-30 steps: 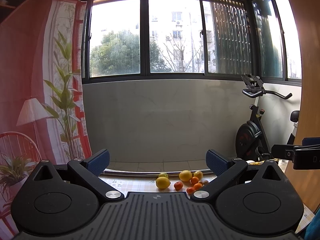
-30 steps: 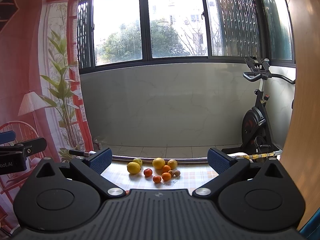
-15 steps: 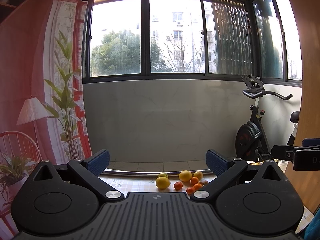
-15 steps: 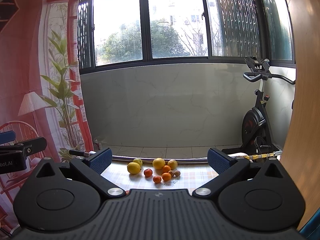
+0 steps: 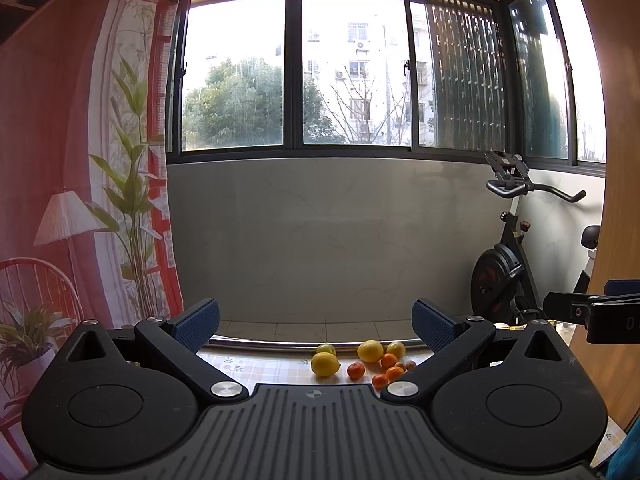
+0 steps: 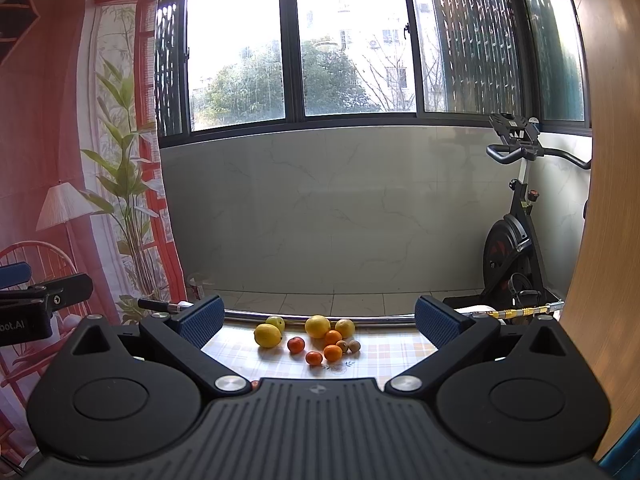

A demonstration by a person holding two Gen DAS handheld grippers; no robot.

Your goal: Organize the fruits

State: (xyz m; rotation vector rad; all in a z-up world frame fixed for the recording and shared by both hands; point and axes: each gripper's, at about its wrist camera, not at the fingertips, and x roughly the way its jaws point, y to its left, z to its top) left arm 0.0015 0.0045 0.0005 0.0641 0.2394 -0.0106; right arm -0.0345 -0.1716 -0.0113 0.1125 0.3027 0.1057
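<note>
A cluster of fruit lies at the far edge of a checked tablecloth (image 6: 384,354): a yellow lemon (image 6: 267,335), a second lemon (image 6: 317,326), a small green-yellow fruit (image 6: 276,322), several small oranges (image 6: 333,352) and small brown fruits (image 6: 354,346). The same cluster shows in the left wrist view, with a lemon (image 5: 325,364) and oranges (image 5: 355,371). My left gripper (image 5: 316,320) is open and empty, held well back from the fruit. My right gripper (image 6: 319,317) is open and empty, also well back.
A metal rail (image 6: 380,320) edges the table's far side. An exercise bike (image 6: 516,248) stands at the right. A printed red curtain (image 6: 60,160) hangs at the left. A wooden panel (image 6: 608,200) rises at the right. The other gripper shows at each view's side (image 5: 592,314).
</note>
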